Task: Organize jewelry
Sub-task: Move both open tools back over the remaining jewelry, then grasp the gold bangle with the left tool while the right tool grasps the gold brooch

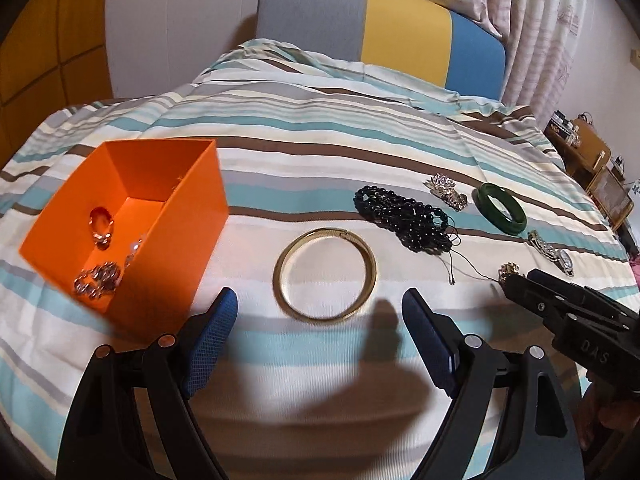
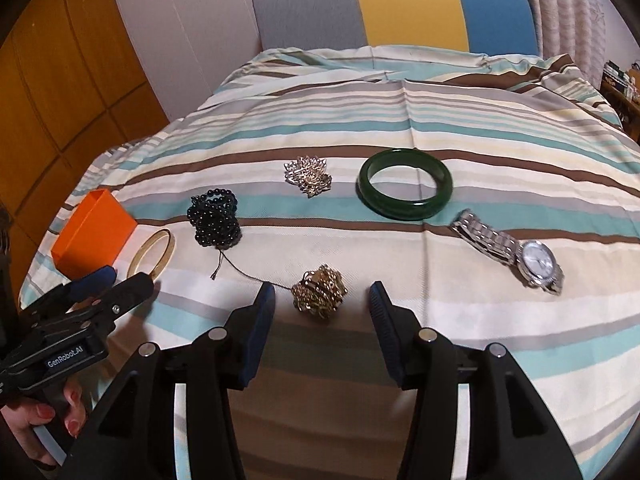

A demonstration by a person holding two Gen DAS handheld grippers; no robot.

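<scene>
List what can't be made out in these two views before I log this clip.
- Orange box: right wrist view shows only its outside; contents hidden by its walls.
- Pieces in the box: left wrist view, blurred, types unclear.
- Gold bangle: right wrist view, partly behind the left gripper.
- Gold chain: left wrist view, partly hidden by the right gripper.

Striped bedspread (image 1: 320,128), grey-yellow-blue headboard (image 1: 380,32), pale curtains (image 1: 552,20), wooden wardrobe (image 2: 60,80)
</scene>
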